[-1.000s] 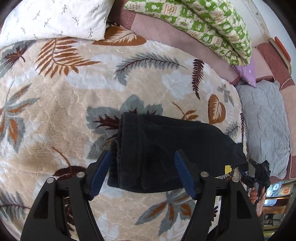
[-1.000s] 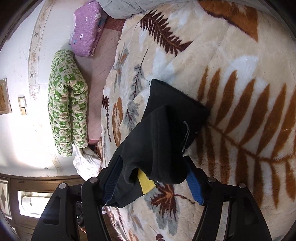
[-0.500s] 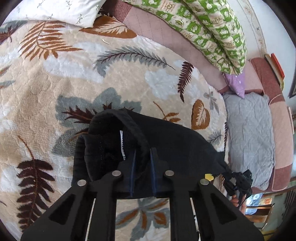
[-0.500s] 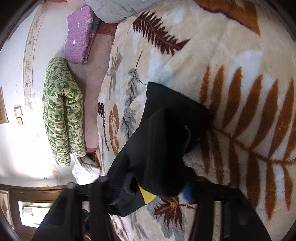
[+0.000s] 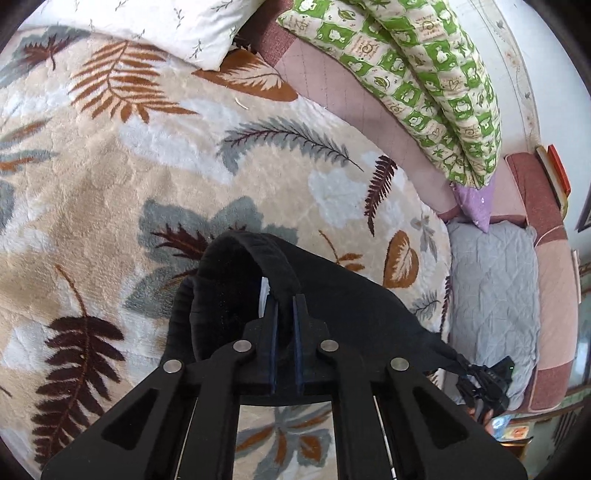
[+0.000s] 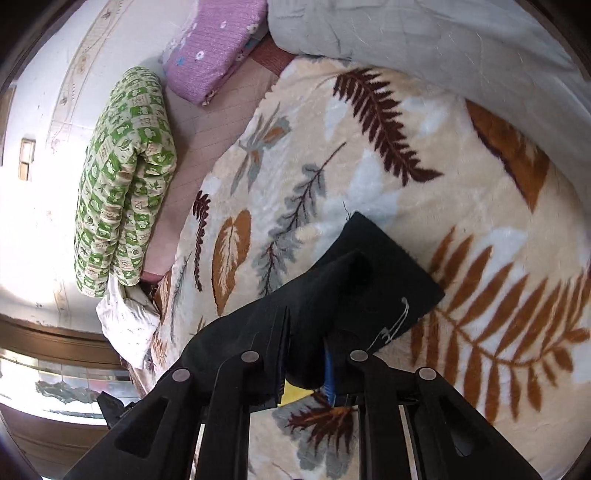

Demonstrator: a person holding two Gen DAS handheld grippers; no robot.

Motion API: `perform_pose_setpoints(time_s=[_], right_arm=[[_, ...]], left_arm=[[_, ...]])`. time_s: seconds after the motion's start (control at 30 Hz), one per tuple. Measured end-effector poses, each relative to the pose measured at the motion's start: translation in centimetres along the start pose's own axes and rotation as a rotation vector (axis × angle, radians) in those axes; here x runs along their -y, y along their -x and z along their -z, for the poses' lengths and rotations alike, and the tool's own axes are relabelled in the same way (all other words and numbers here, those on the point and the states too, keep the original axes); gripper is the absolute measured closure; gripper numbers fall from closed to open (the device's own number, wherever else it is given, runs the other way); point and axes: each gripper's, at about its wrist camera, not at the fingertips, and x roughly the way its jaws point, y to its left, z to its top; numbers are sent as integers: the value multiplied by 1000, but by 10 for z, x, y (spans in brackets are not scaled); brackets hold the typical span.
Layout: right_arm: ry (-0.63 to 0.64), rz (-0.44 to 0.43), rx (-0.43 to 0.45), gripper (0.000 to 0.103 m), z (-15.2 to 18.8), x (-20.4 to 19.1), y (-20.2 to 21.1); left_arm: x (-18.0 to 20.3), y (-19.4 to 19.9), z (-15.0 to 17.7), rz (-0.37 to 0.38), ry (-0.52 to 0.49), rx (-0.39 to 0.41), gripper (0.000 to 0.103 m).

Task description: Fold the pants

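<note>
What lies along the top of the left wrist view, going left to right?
White pillow → pink sheet → green quilt → purple pillow → books.

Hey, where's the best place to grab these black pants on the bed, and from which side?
Grip the black pants at the thick waistband edge with one claw and the opposite end with the other, coming from above at a downward slant. The raised band gives firm purchase; both claws are already pinched on there.
</note>
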Motion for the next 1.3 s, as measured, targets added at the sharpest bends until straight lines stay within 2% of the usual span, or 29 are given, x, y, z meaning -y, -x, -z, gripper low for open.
perform_pose_setpoints(time_s=[0.1, 0.13, 0.23, 0.3, 0.33, 0.37, 0.43, 0.5, 0.53, 0.57, 0.63, 0.7, 0.73, 0.77, 0.83, 0.87, 0.9, 1.0, 1.1, 1.2, 1.3], right_arm=[[-10, -1, -5, 88, -6, -2, -10], [-14, -22, -35, 88, -9, -5, -18], [-6, -15, -40, 84, -6, -11, -24], [-11, -10, -64, 84, -3, -11, -27], [-31, -8, -62, 84, -2, -8, -27], [-39, -11, -67, 83, -1, -5, -27], [-55, -6, -81, 82, 1, 3, -28], [-80, -3, -87, 75, 3, 11, -29], [-102, -8, -92, 74, 4, 17, -30], [-114, -13, -89, 74, 5, 21, -29], [-119, -24, -94, 74, 6, 26, -31], [-126, -26, -103, 73, 7, 29, -34], [-126, -28, -105, 73, 8, 30, -36], [-119, -26, -111, 74, 9, 31, -37], [-101, -15, -103, 74, 10, 32, -37], [-88, -14, -97, 81, 10, 32, -36], [-74, -15, -93, 90, 10, 30, -35], [-9, 7, -58, 90, 3, 16, -28], [36, -18, -24, 91, -8, -6, -19], [74, -98, 27, 91, -23, -32, -4], [143, -190, 111, 91, -34, -47, 12]], left_arm=[[3, -1, 2, 21, -8, -17, 98], [4, -2, 3, 28, -14, -26, 98], [7, -9, 5, 43, -47, -72, 98], [9, -13, 6, 47, -64, -89, 94], [9, -15, 7, 49, -66, -97, 88], [10, -18, 8, 49, -68, -110, 78], [10, -22, 10, 37, -76, -136, 67], [10, -21, 12, 22, -98, -147, 67], [10, -20, 13, 11, -111, -149, 64], [9, -20, 13, -10, -122, -150, 55], [7, -22, 13, -42, -127, -150, 46], [7, -26, 14, -71, -144, -164, 48], [8, -27, 15, -74, -160, -159, 54], [10, -27, 17, -71, -171, -142, 76], [10, -26, 16, -71, -143, -118, 89], [6, -24, 14, -62, -99, -96, 95], [3, -21, 12, -49, -70, -82, 97], [-7, -3, -2, -4, 21, -7, 97], [-14, 22, -17, 53, 75, 46, 97], [-12, 46, -22, 77, 63, 108, 97], [-14, 46, -15, 60, 31, 95, 97]])
